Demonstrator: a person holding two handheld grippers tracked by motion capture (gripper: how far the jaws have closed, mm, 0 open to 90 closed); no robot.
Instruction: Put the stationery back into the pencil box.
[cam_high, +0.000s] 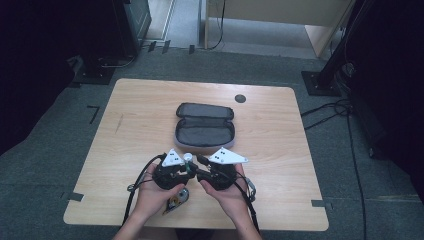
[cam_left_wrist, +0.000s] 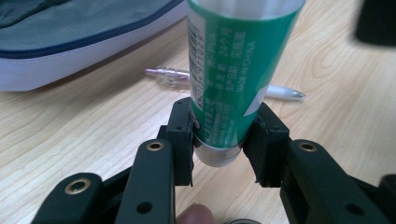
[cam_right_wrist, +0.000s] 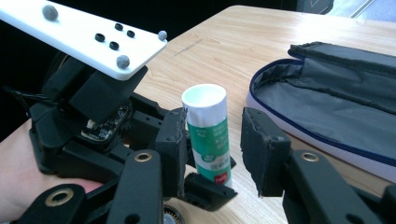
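Jaws of the left gripper (cam_high: 186, 171) are squeezing the bottom end of a green and white glue stick (cam_right_wrist: 208, 135), holding it up just above the desk (cam_high: 140, 110) near the open pencil case (cam_high: 205, 125). Right gripper (cam_right_wrist: 212, 140) jaws are sitting apart on both sides of the tube, one almost touching it. I think the cap step is going on, so next the right jaws need to pinch the top gently.

Between the left hand-held gripper (cam_left_wrist: 224, 140)'s matt black plastic jaws stands a glossy green plastic glue stick (cam_left_wrist: 229, 79); beyond it lie pale grained wood tabletop (cam_left_wrist: 93, 121) and a grey cloth pencil case (cam_left_wrist: 70, 37).
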